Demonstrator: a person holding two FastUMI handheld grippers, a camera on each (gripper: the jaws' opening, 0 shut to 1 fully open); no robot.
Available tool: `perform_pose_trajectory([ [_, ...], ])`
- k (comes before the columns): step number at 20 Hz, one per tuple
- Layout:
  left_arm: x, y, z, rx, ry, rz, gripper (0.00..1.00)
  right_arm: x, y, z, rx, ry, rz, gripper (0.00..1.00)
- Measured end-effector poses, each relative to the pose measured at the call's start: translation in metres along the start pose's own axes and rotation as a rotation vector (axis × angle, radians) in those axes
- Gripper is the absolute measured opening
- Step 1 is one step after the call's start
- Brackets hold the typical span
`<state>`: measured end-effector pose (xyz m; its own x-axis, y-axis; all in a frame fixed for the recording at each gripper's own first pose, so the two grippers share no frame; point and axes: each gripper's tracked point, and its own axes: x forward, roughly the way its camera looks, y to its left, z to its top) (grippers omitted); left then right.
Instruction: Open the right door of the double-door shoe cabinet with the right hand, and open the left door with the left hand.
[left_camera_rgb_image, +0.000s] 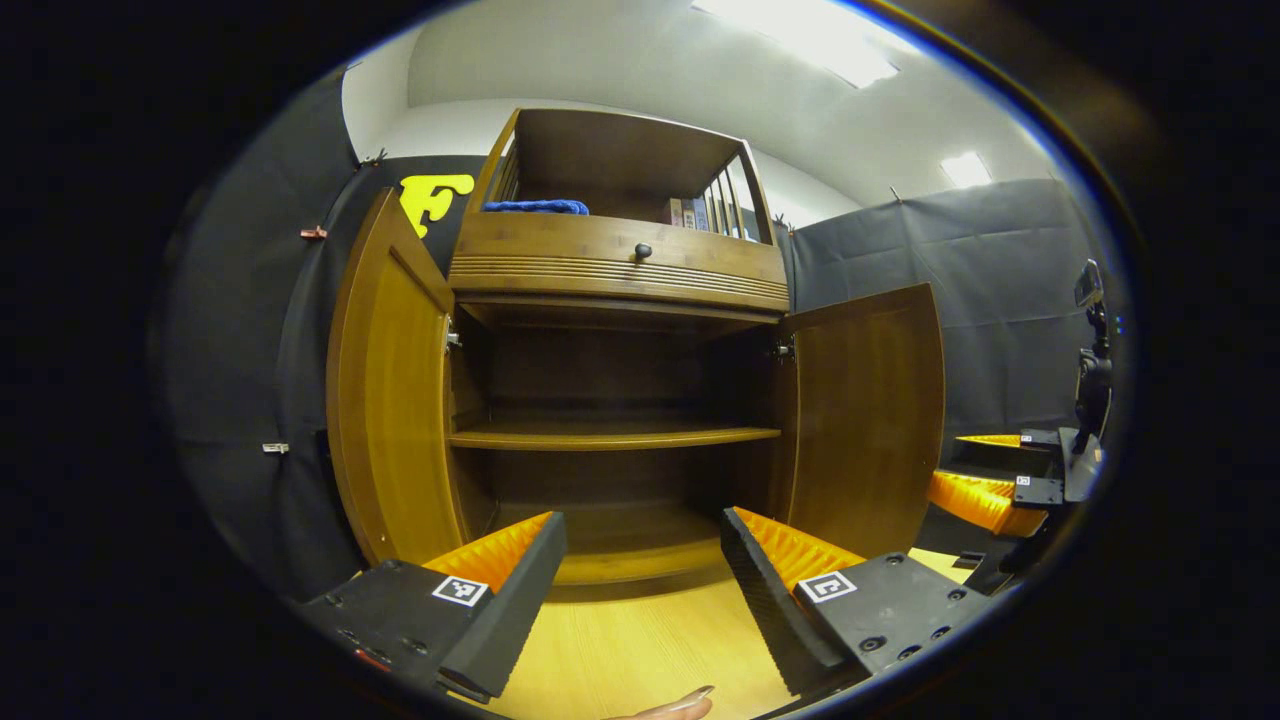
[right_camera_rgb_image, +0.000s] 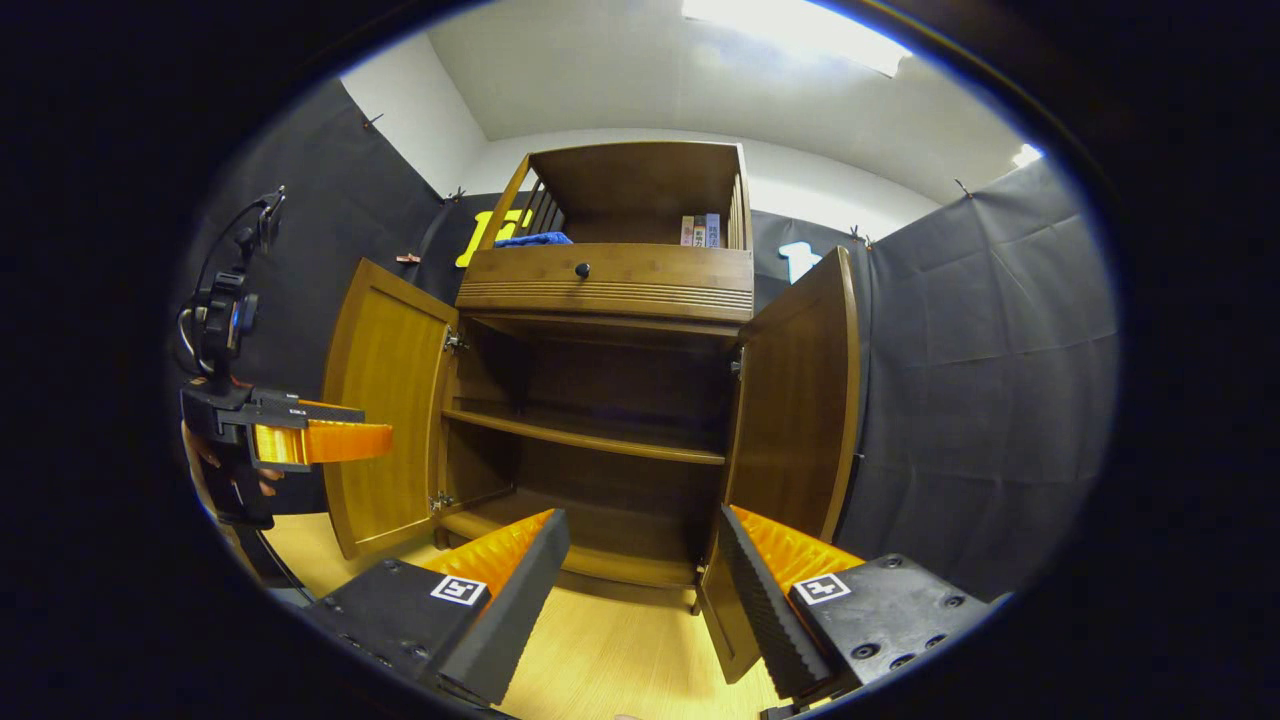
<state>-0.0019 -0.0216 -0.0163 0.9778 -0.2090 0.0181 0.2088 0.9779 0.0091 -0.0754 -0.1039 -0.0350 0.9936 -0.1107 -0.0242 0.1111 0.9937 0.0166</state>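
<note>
1. Left door (left_camera_rgb_image: 385, 400) of the brown wooden double-door shoe cabinet (left_camera_rgb_image: 615, 270): swung wide open, beside the black cloth wall.
2. Left gripper (left_camera_rgb_image: 640, 570): jaws apart, holding nothing, level and facing the bare inner wooden shelf (left_camera_rgb_image: 610, 436), apart from the cabinet.
3. Right door (right_camera_rgb_image: 795, 390): also swung open.
4. Right gripper (right_camera_rgb_image: 640, 570): jaws apart, empty, near the right door's lower edge.
5. Step: both doors appear open; judged complete, so the next move calls only for withdrawal.
</note>
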Motion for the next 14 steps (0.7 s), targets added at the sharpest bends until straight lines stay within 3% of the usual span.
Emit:
perform_pose_trajectory([
  [14, 0.0031, -0.002, -0.0044, 0.005, 0.011, -0.002, 0.99, -0.0002, 0.0041, 0.002, -0.006, -0.003, 0.019, 0.99],
])
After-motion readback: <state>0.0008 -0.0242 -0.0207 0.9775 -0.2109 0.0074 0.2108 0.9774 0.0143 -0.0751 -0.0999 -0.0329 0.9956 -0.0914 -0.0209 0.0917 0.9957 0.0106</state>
